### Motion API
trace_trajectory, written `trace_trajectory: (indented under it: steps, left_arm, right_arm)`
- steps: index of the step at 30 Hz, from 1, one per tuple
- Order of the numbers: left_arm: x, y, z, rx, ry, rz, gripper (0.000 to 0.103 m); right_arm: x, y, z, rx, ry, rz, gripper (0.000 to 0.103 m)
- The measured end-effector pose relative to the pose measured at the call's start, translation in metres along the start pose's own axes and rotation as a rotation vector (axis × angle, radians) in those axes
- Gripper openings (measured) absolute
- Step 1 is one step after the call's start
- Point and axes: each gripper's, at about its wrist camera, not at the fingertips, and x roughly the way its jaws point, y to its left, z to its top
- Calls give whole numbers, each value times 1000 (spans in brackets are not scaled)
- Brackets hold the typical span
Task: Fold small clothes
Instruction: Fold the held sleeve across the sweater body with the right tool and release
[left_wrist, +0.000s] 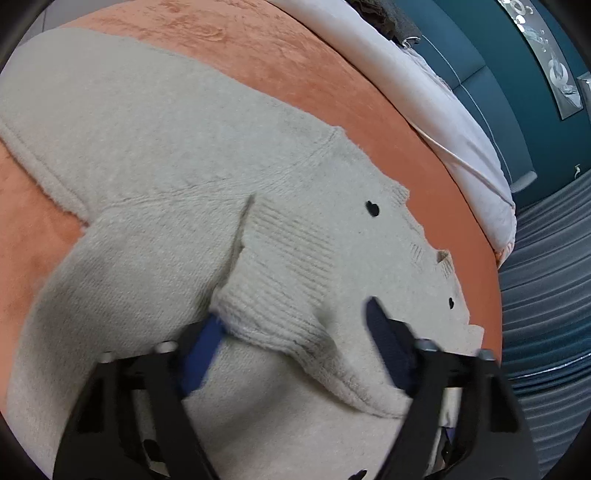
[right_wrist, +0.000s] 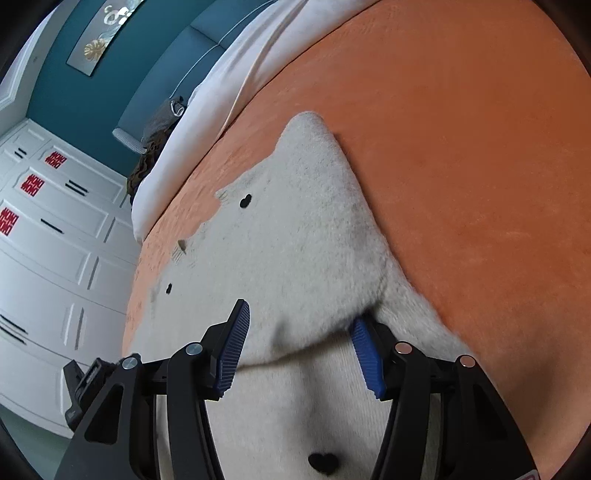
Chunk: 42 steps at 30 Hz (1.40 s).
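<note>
I am midway through folding the cream knitted cardigan (left_wrist: 155, 147), which lies spread on the orange blanket (left_wrist: 288, 70) of the bed; one sleeve (left_wrist: 295, 288) is already turned in across the body, its ribbed cuff lying between the pads of my left claw (left_wrist: 295, 321); that claw stands part open, the pads not visibly pinching the knit; my right claw (right_wrist: 299, 339) is open too, straddling a folded edge (right_wrist: 306, 347) without gripping it; I judge the sleeve fold is just laid, and next I must take the lower hem in both claws and bring it up evenly, keeping the sleeves from slipping out.
</note>
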Motion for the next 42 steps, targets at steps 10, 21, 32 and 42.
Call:
trace_trajectory:
  steps: [10, 21, 32, 42]
  left_arm:
    - [-61, -64, 39, 219, -207, -220, 7]
    - [27, -16, -4, 200, -44, 0, 8]
    - [-40, 51, 2, 86, -160, 11, 58]
    - [-147, 258, 115, -286, -398, 299, 73]
  right_arm:
    - [-60, 41, 25, -137, -330, 79, 6]
    - [17, -3, 13, -164, -60, -173, 4]
    - [-74, 17, -76, -281, -76, -188, 20]
    - [-56, 54, -204, -626, -33, -280, 61]
